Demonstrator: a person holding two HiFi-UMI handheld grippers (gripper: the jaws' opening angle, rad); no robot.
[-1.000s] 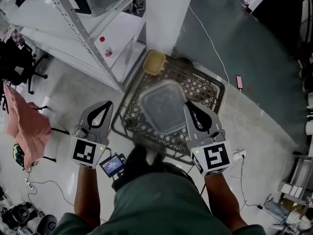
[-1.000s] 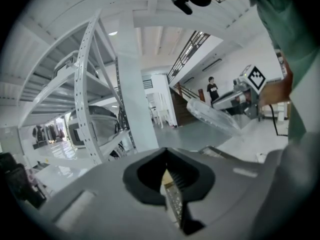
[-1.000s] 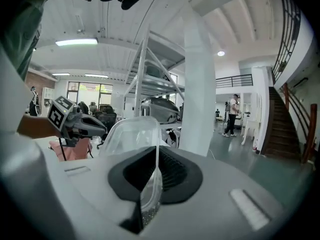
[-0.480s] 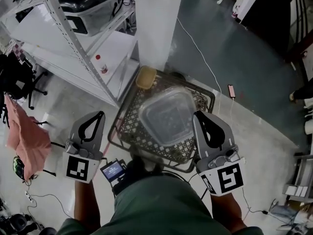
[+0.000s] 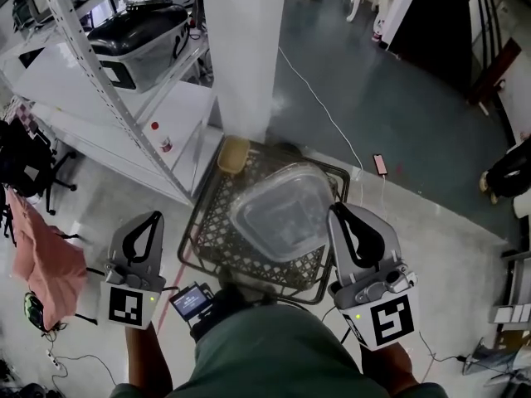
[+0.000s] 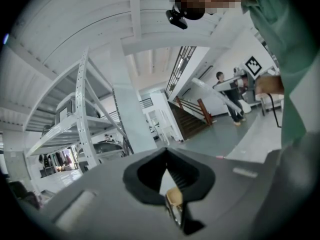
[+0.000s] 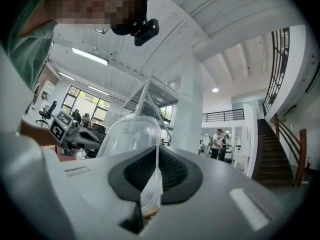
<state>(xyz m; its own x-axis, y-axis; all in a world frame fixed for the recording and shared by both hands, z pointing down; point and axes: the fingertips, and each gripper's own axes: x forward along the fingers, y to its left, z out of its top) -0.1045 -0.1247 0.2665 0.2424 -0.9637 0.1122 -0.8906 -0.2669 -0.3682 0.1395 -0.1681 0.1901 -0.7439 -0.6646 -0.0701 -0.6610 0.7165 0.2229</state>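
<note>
While pinched at its right rim in the right gripper (image 5: 338,212), hung over the basket (image 5: 205,232) | clear tub (image 5: 280,211), spread leftward from jaws | left gripper (image 5: 153,219) closed, empty, well apart; right nearer.

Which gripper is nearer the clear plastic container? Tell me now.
Right. The right gripper has its jaws shut on the clear plastic container's edge; the left gripper hangs apart, left of the black basket.
</note>
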